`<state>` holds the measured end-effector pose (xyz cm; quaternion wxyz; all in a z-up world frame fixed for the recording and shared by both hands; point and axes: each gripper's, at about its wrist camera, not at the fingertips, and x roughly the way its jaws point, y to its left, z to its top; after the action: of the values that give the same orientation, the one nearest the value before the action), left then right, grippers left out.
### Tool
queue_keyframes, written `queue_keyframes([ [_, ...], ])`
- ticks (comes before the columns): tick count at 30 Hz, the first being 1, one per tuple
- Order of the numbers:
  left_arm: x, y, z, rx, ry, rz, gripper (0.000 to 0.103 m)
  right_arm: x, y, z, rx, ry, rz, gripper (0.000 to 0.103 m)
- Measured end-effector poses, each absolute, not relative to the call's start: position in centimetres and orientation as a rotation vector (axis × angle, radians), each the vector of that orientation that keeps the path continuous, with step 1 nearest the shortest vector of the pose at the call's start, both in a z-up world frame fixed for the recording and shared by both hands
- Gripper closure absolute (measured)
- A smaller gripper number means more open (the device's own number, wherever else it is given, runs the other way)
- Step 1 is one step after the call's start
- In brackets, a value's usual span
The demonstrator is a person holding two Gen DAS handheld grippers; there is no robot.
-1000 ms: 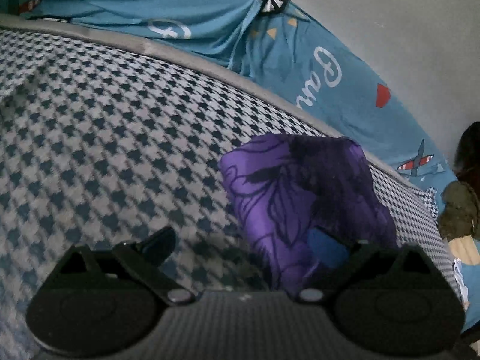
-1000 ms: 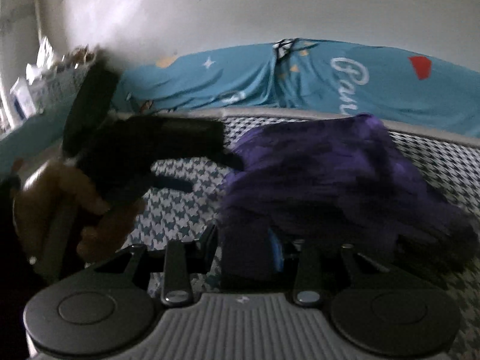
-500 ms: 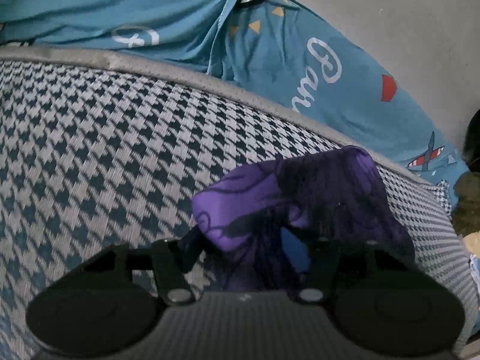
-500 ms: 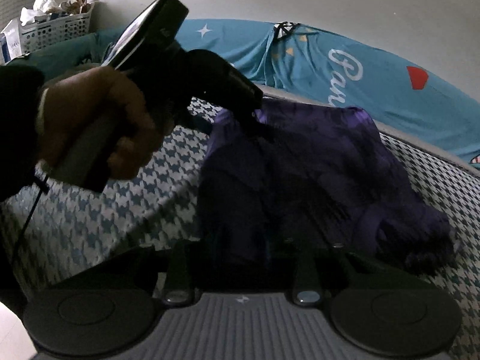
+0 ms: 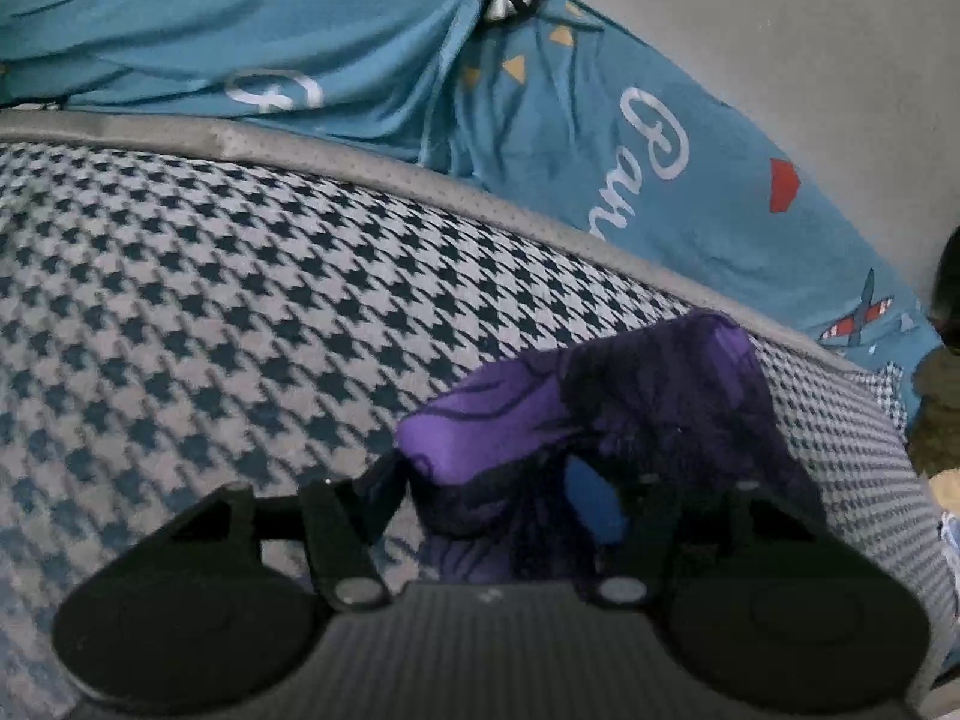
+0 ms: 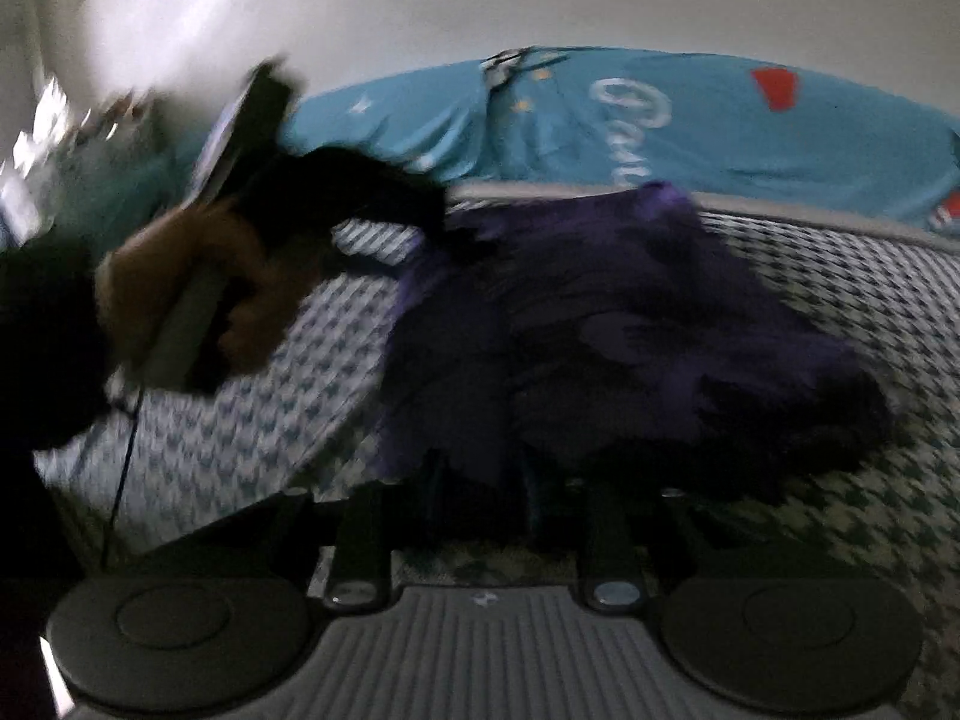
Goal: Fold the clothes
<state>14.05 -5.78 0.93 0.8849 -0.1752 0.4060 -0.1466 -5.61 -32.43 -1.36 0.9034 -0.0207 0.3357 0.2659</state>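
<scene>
Purple garment [image 5: 630, 420]: printed with dark floral lines, bunched; laid on the houndstooth mattress [image 5: 240, 312] at 4 o'clock in the left wrist view. In the right wrist view it is spread across the centre [image 6: 630, 324], blurred.

Left gripper [image 5: 486, 498]: fingers set moderately apart, with a fold of the purple garment bunched between them; a blue pad [image 5: 591, 495] is seen on the right-hand finger. Whether the cloth is actually pinched cannot be told. In the right wrist view it is seen at 10 o'clock [image 6: 420, 216], held by the left hand [image 6: 198, 294], its tip at the garment's far left edge.

Right gripper [image 6: 480, 492]: fingers drawn narrow, with dark cloth of the garment gathered between them; detail is lost to blur and shadow.

Teal patterned sheet [image 5: 540, 120]: bunched at 12 o'clock beyond the mattress's grey border [image 5: 360, 162], against a pale wall [image 6: 480, 0].
</scene>
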Motion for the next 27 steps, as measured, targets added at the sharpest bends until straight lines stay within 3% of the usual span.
queue_keyframes([
  [2, 13.4, -5.0, 1.4, -0.399, 0.836, -0.33, 0.028, -4.9, -34.2, -0.9, 0.023, 0.694, 0.486, 0.076],
  [5, 12.5, -4.7, 1.6, -0.42, 0.848, -0.373, 0.021, -3.7, -36.7, -0.6, 0.152, 0.707, 0.396, 0.069],
  [10, 11.3, -5.4, 0.8, -0.424, 0.888, -0.436, 0.009, -2.1, -40.2, -0.5, 0.307, 0.711, 0.229, 0.046],
  [13, 11.0, -5.9, 0.0, -0.432, 0.916, -0.446, 0.008, -0.6, -42.5, -1.1, 0.439, 0.748, 0.176, 0.032],
  [23, 11.5, -6.9, -1.7, -0.468, 0.961, -0.453, 0.0, 2.7, -44.5, -3.7, 0.623, 0.803, 0.114, 0.029],
  [27, 11.9, -7.8, -1.9, -0.44, 0.946, -0.454, 0.0, 3.8, -43.4, -4.3, 0.61, 0.795, 0.153, 0.023],
])
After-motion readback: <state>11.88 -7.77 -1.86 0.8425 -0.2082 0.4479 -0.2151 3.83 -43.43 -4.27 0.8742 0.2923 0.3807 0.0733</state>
